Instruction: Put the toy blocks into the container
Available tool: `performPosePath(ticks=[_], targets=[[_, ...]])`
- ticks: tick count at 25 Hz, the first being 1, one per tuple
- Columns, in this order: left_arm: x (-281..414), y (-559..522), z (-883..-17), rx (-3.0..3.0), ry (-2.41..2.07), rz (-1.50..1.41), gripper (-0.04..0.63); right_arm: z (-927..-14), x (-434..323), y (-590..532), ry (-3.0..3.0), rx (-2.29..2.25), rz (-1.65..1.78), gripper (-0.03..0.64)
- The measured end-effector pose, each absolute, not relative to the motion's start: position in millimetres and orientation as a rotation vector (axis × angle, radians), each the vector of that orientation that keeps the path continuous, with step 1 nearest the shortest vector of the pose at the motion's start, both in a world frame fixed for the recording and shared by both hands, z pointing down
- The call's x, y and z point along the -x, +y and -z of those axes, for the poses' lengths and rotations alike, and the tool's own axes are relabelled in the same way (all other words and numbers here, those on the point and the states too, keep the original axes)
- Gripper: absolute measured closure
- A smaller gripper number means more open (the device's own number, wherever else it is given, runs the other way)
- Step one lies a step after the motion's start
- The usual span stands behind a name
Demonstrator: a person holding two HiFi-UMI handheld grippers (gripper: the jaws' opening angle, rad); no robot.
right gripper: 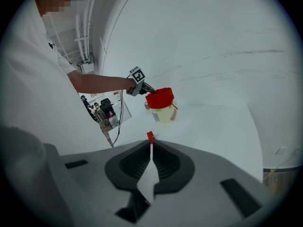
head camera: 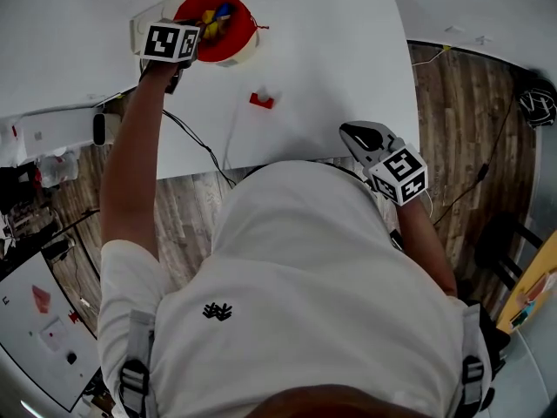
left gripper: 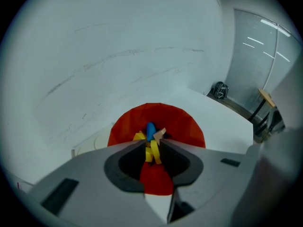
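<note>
A container with a red liner [head camera: 246, 35] stands at the far left of the white table, with yellow and blue toy blocks [head camera: 216, 19] inside. My left gripper [head camera: 202, 33] hovers over its opening. In the left gripper view the jaws [left gripper: 152, 144] stand a little apart, and a yellow block [left gripper: 152, 151] shows in the gap above the red liner [left gripper: 189, 126], with no pad pressing on it. One red block [head camera: 261, 100] lies on the table mid-way. My right gripper [head camera: 355, 134] rests near the table's front edge, shut and empty [right gripper: 151, 144], pointing at that red block [right gripper: 150, 137].
The white table [head camera: 339, 68] ends just ahead of the person's chest. A black cable [head camera: 196, 142] runs off its front-left edge. Wooden floor, a chair [head camera: 513, 233] and clutter lie to the right and left of the person.
</note>
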State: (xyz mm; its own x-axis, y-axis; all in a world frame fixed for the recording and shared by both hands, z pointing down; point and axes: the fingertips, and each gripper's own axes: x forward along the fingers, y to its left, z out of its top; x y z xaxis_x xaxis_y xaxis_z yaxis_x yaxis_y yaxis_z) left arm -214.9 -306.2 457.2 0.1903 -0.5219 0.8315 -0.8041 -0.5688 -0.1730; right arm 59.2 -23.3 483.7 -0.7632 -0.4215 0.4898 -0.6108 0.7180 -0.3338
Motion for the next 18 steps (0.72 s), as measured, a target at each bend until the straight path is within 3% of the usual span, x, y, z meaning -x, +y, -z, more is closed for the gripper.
performPosePath(ticks=[18], targets=[[204,-205,-425,-2.209,-1.5,-0.95,0.506,-486,-60,-18,-2.59,-0.587,-0.607,0.6]])
